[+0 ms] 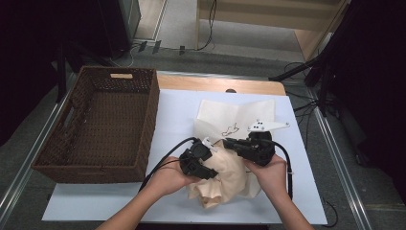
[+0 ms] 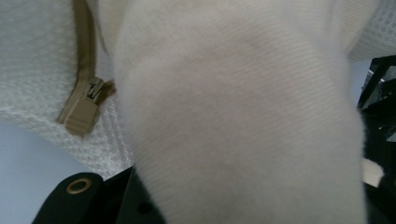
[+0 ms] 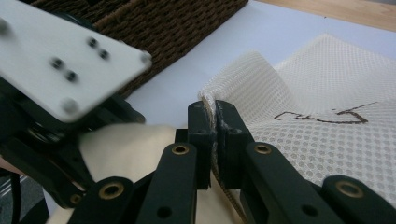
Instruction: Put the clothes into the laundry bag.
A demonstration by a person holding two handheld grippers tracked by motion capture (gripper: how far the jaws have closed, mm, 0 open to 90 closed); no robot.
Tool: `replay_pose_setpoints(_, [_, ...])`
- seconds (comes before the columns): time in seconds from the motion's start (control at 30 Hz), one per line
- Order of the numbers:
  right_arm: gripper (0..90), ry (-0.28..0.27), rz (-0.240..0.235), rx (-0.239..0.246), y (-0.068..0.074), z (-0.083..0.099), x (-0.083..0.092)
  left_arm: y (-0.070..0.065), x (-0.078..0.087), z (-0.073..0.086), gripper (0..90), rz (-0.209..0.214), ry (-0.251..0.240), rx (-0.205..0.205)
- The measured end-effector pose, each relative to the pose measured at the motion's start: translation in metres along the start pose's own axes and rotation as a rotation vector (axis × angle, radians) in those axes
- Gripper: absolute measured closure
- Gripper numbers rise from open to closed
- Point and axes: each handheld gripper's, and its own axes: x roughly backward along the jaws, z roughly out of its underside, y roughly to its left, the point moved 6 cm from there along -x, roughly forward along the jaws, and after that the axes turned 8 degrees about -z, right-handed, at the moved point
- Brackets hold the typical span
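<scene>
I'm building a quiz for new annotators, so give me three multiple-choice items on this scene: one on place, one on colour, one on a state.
1. Where is the wicker basket?
A. left of the mesh bag
B. on the bag
C. right of the bag

2. What colour is the zipper pull?
A. red
B. tan
C. blue

3. How do the right gripper fingers stand?
A. wide open
B. shut on the mesh bag edge
C. shut on the basket rim

Answers:
1 A, in the high view the basket sits left of the bag.
2 B, the left gripper view shows a tan pull.
3 B, the right gripper view shows mesh pinched between them.
</scene>
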Motion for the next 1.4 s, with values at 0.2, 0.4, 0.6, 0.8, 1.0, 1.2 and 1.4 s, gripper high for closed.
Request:
replay_pose_setpoints(0.2, [86.5, -0.02, -0.019, 0.025, 0.009, -0.006, 0.007, 0.011, -0.002, -0.001, 65.4, 0.022, 0.012, 0.085])
replay_pose_setpoints(0.4, [86.5, -0.006, -0.004, 0.056, 0.009, -0.001, 0.007, 0.023, 0.02, -0.005, 65.5, 0.028, -0.036, 0.18])
replay_pose_setpoints(0.6, [86.4, -0.004, -0.002, 0.057, 0.012, -0.001, 0.004, 0.025, 0.018, -0.004, 65.3, -0.021, -0.031, 0.166])
replay_pose_setpoints(0.8, [86.5, -0.006, -0.027, 0.052, 0.022, -0.004, 0.004, 0.026, -0.001, -0.006, 63.5, -0.048, -0.02, 0.171])
replay_pose_setpoints(1.0, [86.4, 0.007, -0.007, 0.065, 0.016, 0.001, 0.002, 0.032, -0.013, -0.003, 58.3, -0.05, -0.029, 0.187])
replay_pose_setpoints(1.2, [86.3, 0.039, 0.009, 0.05, 0.005, 0.011, -0.003, 0.039, -0.009, 0.0, 42.8, 0.048, -0.059, 0.202])
replay_pose_setpoints(1.4, [86.3, 0.073, 0.019, 0.055, 0.001, 0.017, -0.01, 0.038, 0.003, -0.001, 33.3, 0.026, -0.089, 0.142])
